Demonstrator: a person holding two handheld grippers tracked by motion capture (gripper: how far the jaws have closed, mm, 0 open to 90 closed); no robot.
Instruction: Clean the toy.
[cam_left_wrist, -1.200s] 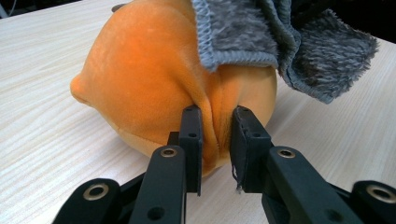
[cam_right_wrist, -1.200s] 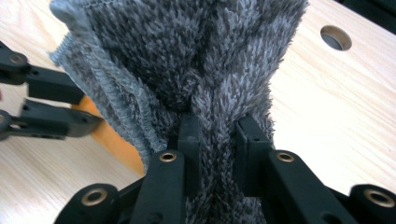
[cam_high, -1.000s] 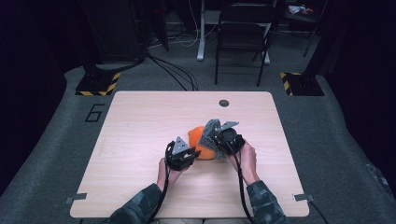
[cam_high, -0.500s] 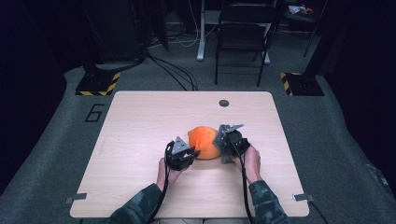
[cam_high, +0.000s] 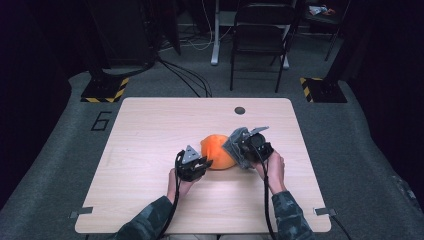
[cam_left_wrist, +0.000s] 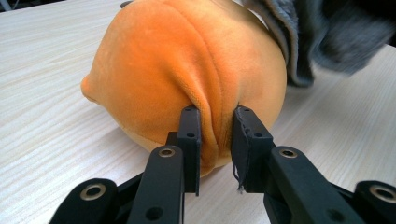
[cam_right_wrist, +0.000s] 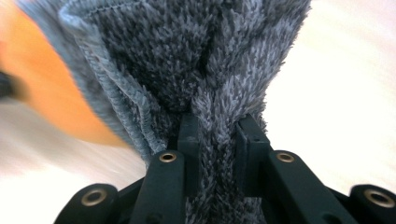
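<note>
- A light wooden table (cam_high: 150, 150) with rounded corners stands on grey carpet.
- A small dark round disc (cam_high: 240, 110) sits in the tabletop near the far edge.
- An orange plush toy (cam_high: 217, 152) lies on the tabletop a little right of the middle, toward the near side.
- A grey fuzzy cloth (cam_high: 234, 147) is just beside the plush on its right; whether it rests on the wood cannot be told.

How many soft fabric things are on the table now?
2. An orange plush toy lies near the table's middle, its fold pinched by the left hand-held gripper. A grey fluffy cloth, beside the toy, is clamped in the right hand-held gripper.
</note>
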